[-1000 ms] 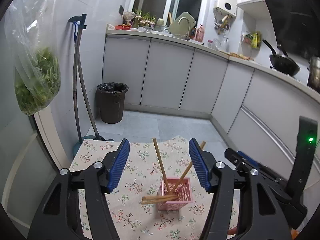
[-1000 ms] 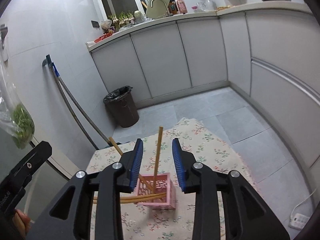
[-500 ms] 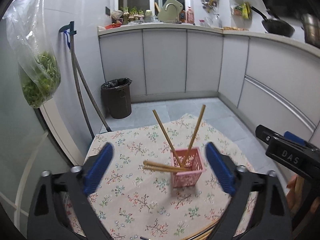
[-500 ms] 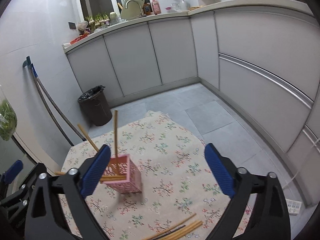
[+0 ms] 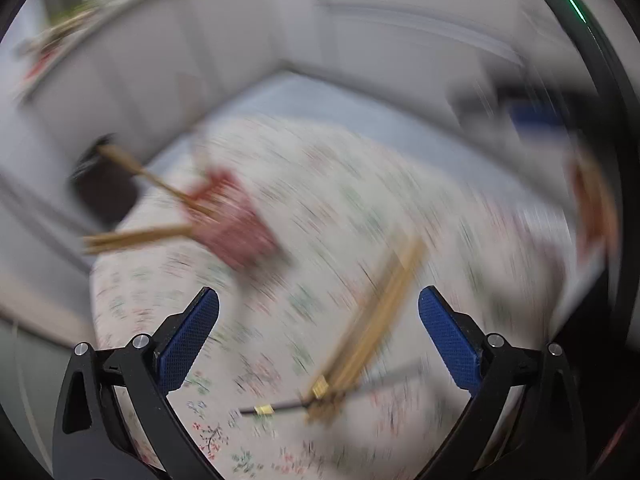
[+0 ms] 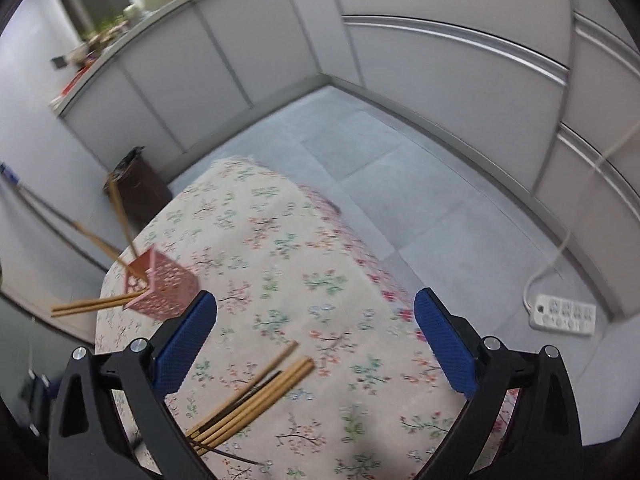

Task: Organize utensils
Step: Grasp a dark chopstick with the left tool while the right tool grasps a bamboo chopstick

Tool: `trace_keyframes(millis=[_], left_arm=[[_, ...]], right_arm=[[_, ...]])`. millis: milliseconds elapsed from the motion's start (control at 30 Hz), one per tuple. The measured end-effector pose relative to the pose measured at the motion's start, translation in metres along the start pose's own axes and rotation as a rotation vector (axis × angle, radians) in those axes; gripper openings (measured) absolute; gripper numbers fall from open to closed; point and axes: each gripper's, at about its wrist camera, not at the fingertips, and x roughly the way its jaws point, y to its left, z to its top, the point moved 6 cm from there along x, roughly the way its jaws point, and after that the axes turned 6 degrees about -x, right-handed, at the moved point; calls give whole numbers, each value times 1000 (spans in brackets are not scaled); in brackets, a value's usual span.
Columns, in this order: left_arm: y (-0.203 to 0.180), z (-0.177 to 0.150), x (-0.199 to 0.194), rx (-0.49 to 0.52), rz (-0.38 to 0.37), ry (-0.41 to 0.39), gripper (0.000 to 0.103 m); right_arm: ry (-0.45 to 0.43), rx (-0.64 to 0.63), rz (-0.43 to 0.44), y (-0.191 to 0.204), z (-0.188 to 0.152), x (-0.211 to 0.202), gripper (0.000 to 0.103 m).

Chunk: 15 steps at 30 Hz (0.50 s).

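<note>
Four wooden chopsticks in pink lattice plastic basket (image 6: 162,282): two (image 6: 110,236) leaning up-left, two (image 6: 94,306) sticking out left.
Loose wooden chopsticks (image 6: 256,398): lying near, pointing far-right; number unclear.
Left gripper (image 5: 318,322): gaping wide, empty.
Right gripper (image 6: 316,322): gaping wide, empty.

On my right wrist view, the basket (image 6: 162,284) stands on the table (image 6: 280,240) at far left, chopsticks (image 6: 100,304) sticking out of it. A loose bundle of chopsticks (image 6: 256,396) lies nearer, well apart. A bin (image 6: 138,188) stands on the floor behind the table; a power strip (image 6: 562,314) lies right.
</note>
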Motion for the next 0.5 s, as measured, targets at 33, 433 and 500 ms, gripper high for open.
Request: trace_keyframes(millis=[33, 433, 500], left_arm=[[-13, -11, 7, 86, -14, 36, 95], [-64, -90, 78, 414, -163, 323, 75], [-59, -91, 90, 400, -162, 348, 68]], right_arm=[[8, 23, -3, -6, 0, 1, 96], [132, 1, 54, 6, -21, 20, 96], [148, 14, 53, 3, -21, 23, 96]])
